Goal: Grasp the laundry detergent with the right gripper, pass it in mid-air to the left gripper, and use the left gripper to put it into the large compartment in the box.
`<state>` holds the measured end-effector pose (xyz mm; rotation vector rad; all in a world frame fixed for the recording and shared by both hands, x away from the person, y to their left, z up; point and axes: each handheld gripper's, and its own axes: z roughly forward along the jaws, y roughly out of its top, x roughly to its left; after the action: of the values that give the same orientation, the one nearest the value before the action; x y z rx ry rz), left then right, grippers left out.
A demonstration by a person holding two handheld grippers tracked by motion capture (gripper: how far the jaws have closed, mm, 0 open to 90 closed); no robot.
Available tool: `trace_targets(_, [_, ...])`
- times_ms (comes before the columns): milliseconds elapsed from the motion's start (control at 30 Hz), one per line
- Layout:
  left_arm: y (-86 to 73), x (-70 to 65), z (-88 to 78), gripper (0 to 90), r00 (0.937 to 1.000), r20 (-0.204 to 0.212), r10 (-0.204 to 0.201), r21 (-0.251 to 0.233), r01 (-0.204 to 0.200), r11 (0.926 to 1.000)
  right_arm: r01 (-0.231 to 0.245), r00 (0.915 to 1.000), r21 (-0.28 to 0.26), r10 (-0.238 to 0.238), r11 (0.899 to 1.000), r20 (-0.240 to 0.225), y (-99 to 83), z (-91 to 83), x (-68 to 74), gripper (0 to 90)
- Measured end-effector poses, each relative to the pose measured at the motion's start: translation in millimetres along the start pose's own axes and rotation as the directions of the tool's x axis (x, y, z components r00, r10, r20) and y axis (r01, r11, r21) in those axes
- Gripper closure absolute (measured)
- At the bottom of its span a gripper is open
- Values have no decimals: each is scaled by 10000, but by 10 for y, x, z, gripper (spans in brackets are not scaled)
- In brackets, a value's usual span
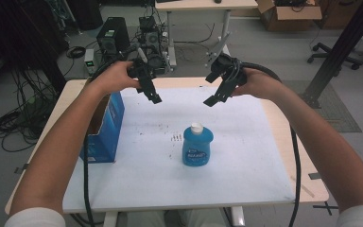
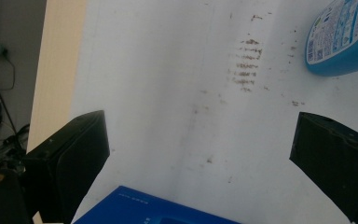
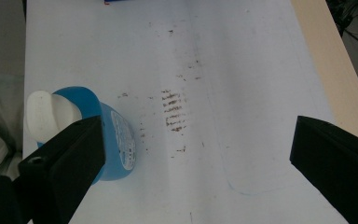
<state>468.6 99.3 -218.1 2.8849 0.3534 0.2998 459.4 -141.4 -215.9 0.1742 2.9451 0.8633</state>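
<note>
Above table's far edge, left gripper (image 1: 153, 97) and right gripper (image 1: 212, 99) hover, fingers wide apart, empty. Bottle (image 1: 197, 145) upright mid-table, box (image 1: 105, 126) at left edge. Best: descend squarely, clamp bottle's body below cap.

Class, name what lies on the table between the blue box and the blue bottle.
Between the blue box and the blue bottle lies bare white sheet with small brown marks, seen in the high view.
</note>
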Motion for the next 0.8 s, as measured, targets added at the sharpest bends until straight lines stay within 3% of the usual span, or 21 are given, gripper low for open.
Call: trace_targets(800, [12,-27,-38,48,10000,-63,43,-71,-44,10000,-65,10000,1,65,10000,-53,-75,-248,135,29])
